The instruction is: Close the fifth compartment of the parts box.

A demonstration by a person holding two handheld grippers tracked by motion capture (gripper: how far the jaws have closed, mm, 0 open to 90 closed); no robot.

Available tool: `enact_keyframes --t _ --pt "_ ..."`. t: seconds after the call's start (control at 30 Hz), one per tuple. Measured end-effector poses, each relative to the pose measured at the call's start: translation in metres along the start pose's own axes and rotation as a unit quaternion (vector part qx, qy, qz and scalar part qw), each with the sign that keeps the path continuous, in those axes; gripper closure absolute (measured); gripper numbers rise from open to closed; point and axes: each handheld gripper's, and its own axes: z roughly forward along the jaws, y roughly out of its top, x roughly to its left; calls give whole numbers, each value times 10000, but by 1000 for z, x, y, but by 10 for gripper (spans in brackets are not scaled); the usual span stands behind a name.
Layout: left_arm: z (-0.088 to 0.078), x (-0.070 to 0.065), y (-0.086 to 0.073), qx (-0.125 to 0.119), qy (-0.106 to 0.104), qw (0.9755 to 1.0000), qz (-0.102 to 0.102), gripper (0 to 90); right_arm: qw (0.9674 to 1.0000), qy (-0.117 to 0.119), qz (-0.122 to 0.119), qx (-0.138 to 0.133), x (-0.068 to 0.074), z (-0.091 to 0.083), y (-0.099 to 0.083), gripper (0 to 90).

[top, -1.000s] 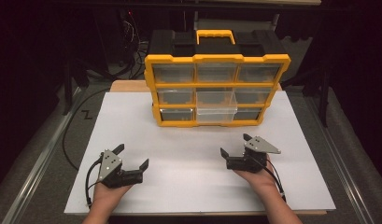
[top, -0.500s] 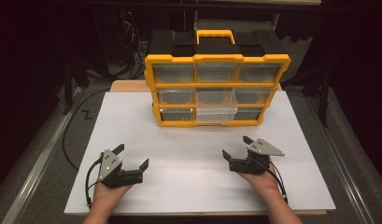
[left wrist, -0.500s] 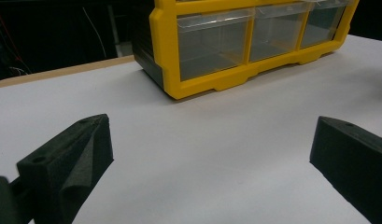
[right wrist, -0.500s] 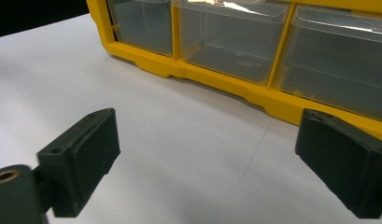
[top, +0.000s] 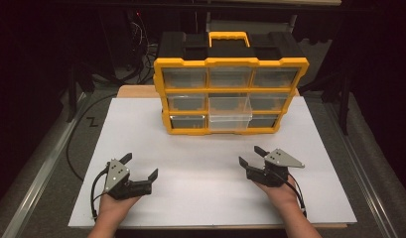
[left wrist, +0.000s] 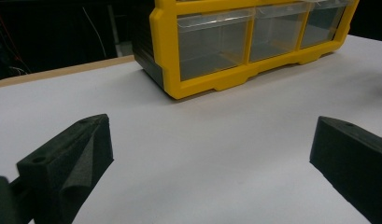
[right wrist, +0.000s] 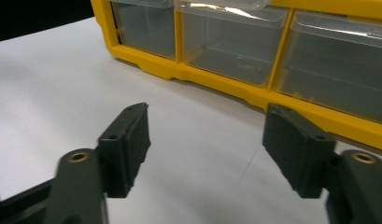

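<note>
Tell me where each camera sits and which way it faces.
High view: above the person's side, facing forward and down at the white board and the drawer organizer; both forearms, left gripper and right gripper show.
Left gripper view: low over the board, looking between open jaws at the organizer's corner.
Right gripper view: low and closer, between narrower jaws, nothing between them, at its bottom drawers.
All share the organizer.

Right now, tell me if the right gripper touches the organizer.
Apart. The high view shows bare white board between the right gripper and the organizer.
</note>
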Motion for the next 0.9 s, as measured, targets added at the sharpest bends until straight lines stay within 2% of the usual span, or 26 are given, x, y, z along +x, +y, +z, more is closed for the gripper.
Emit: enact_keyframes --t 0.27,0.47,0.67,0.73,0.77,0.9 --pt "0 0 0 5 -11 10000 -3 1 9999 142 36 14 1 0 0 519" --pt "1 0 0 13 -16 10000 -7 1 9997 242 25 -55 2 -1 0 676" --pt "1 0 0 8 -19 10000 -5 1 9996 261 19 -103 3 -2 1 782" --pt "1 0 0 9 -20 10000 -5 1 9995 277 -4 -116 4 -3 2 827" --pt "1 0 0 8 -22 10000 -5 1 9996 252 37 -89 5 -3 3 888" --pt "1 0 0 12 -22 10000 -3 1 9996 261 -7 -109 6 -4 4 900"
